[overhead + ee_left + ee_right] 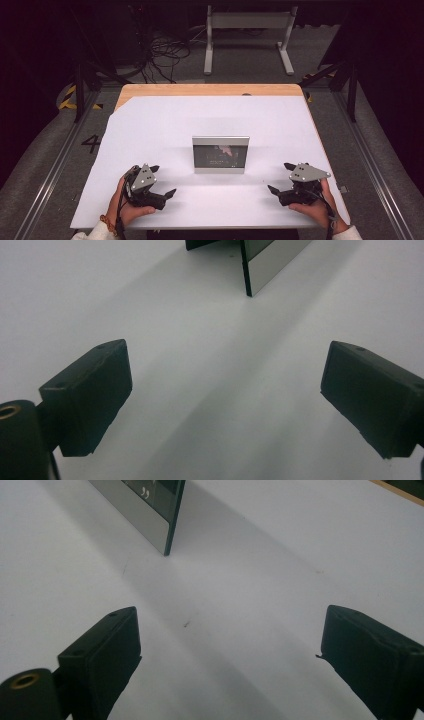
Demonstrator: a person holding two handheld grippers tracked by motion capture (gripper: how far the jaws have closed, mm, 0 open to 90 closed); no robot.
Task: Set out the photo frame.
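The work looks barely begun. The picture frame (220,154) stands upright on the white table (150,120), ahead of both tools and between them, well apart from each. The left tool (161,181) sits low near the table's close edge with its jaws spread wide and nothing between them; in the left gripper view the frame's lower corner (260,265) lies ahead and a little to the right of that tool's line. The right tool (281,177) is likewise open and empty, and in the right gripper view the frame's edge (150,515) stands ahead and to the left. Neither tool touches the frame. By my reading, the approach, the grasp and any moving of the frame are all left to do.
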